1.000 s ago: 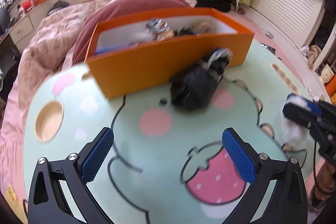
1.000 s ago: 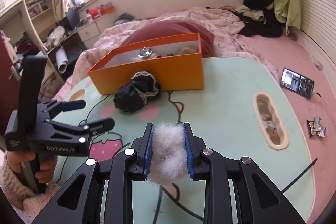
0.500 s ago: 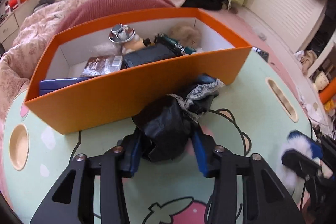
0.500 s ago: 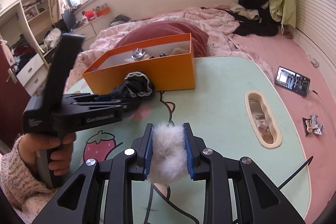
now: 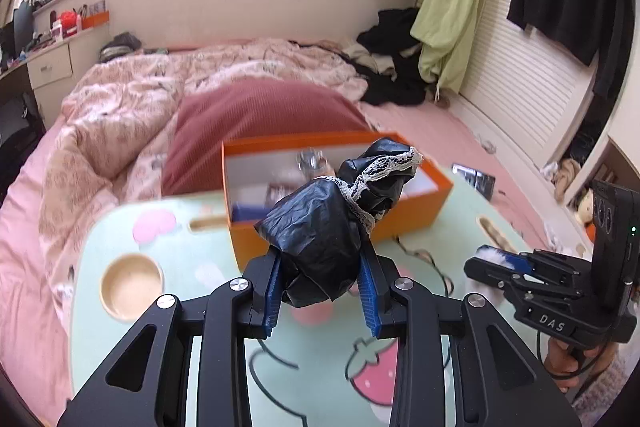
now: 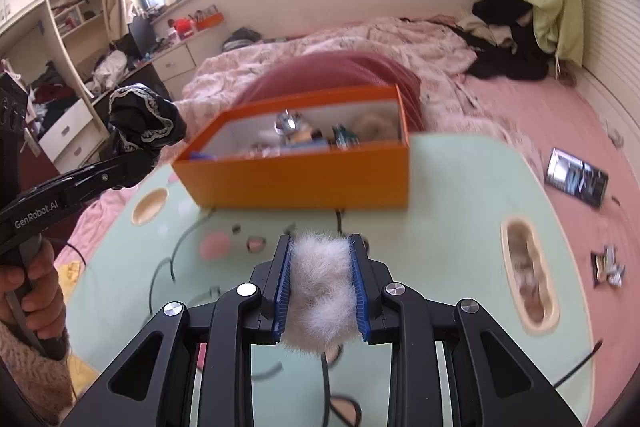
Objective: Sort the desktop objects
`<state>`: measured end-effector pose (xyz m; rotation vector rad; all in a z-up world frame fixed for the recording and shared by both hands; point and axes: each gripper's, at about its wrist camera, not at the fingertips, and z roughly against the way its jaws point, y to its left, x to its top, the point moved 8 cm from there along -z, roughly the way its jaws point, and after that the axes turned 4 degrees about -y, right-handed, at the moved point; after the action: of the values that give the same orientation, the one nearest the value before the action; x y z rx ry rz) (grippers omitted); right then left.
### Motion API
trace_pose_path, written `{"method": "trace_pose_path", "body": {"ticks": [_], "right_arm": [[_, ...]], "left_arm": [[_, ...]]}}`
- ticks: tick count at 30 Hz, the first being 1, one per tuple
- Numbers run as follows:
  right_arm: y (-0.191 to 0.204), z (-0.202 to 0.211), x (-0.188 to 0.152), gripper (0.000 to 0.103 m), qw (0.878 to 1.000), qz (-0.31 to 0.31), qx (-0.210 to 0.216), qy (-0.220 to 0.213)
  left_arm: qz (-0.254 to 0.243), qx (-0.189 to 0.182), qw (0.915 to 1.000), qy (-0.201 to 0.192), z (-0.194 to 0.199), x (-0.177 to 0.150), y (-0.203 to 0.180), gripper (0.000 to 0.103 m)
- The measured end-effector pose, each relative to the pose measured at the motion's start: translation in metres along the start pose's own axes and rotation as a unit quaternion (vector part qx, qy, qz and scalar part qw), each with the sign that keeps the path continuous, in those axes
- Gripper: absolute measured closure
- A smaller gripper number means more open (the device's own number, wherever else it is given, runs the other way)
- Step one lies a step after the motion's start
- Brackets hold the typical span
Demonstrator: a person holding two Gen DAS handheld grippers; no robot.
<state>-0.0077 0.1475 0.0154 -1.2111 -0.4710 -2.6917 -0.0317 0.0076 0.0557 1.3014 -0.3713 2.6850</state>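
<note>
My left gripper (image 5: 322, 285) is shut on a black cloth bundle with white lace trim (image 5: 332, 227) and holds it up above the table, in front of the orange box (image 5: 404, 215). In the right wrist view the bundle (image 6: 144, 119) hangs at the far left, left of the orange box (image 6: 304, 179). My right gripper (image 6: 320, 291) is shut on a white fluffy ball (image 6: 322, 287), above the table short of the box. The box holds several small items.
The mint-green cartoon table (image 6: 452, 195) has a round recess (image 5: 130, 285) at the left and an oval recess (image 6: 528, 275) at the right. A bed with a pink quilt (image 5: 132, 99) lies behind the box. A phone (image 6: 576, 177) lies on the floor.
My left gripper closed on the black bundle beside the box and has lifted it off the table. My right gripper moved closer to the box with the fluffy ball.
</note>
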Motion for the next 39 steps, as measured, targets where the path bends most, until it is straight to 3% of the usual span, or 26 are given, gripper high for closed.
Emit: {"method": "trace_pose_path", "body": {"ticks": [4, 9, 10, 11, 12, 13, 15, 18, 26, 29, 33, 39], "right_arm": [[0.013, -0.017, 0.049, 0.078, 1.000, 0.016, -0.001, -0.014], [0.013, -0.060, 0.092, 0.076, 0.999, 0.023, -0.024, -0.006], [0.009, -0.071, 0.096, 0.073, 0.999, 0.020, -0.034, -0.002], [0.002, -0.083, 0.096, 0.059, 0.998, 0.019, -0.056, 0.007], [-0.004, -0.093, 0.093, 0.047, 0.997, 0.020, -0.076, 0.020], [-0.009, -0.101, 0.089, 0.047, 0.996, 0.017, -0.087, 0.031], [-0.013, -0.104, 0.081, 0.045, 0.996, 0.007, -0.079, 0.037], [-0.014, -0.100, 0.075, 0.034, 0.996, 0.000, -0.078, 0.033], [0.001, -0.075, 0.068, 0.034, 0.996, 0.019, -0.080, 0.022], [0.007, -0.057, 0.054, 0.031, 0.997, 0.026, -0.075, 0.022], [0.016, -0.037, 0.018, 0.023, 0.995, 0.046, -0.074, 0.038], [0.013, -0.028, -0.050, 0.023, 0.991, 0.060, -0.083, 0.089]], "left_arm": [[0.005, 0.006, 0.9999, -0.006, -0.019, 0.036, 0.007, 0.069], [0.022, 0.029, 0.9991, 0.023, -0.060, 0.057, 0.023, 0.069], [0.026, 0.044, 0.9982, 0.033, -0.069, 0.055, 0.027, 0.067], [0.029, 0.056, 0.9970, 0.044, -0.077, 0.051, 0.029, 0.058], [0.036, 0.073, 0.9945, 0.066, -0.088, 0.045, 0.036, 0.052], [0.042, 0.079, 0.9923, 0.085, -0.094, 0.038, 0.039, 0.042], [0.055, 0.063, 0.9922, 0.092, -0.098, 0.027, 0.040, 0.041], [0.066, 0.039, 0.9931, 0.088, -0.095, 0.018, 0.039, 0.036], [0.054, 0.034, 0.9960, 0.062, -0.065, 0.021, 0.025, 0.035], [0.046, 0.036, 0.9971, 0.049, -0.043, 0.015, 0.020, 0.024], [0.031, 0.050, 0.9970, 0.050, -0.019, -0.018, 0.014, 0.022], [0.040, 0.078, 0.9902, 0.109, -0.023, -0.087, 0.015, 0.022]]}}
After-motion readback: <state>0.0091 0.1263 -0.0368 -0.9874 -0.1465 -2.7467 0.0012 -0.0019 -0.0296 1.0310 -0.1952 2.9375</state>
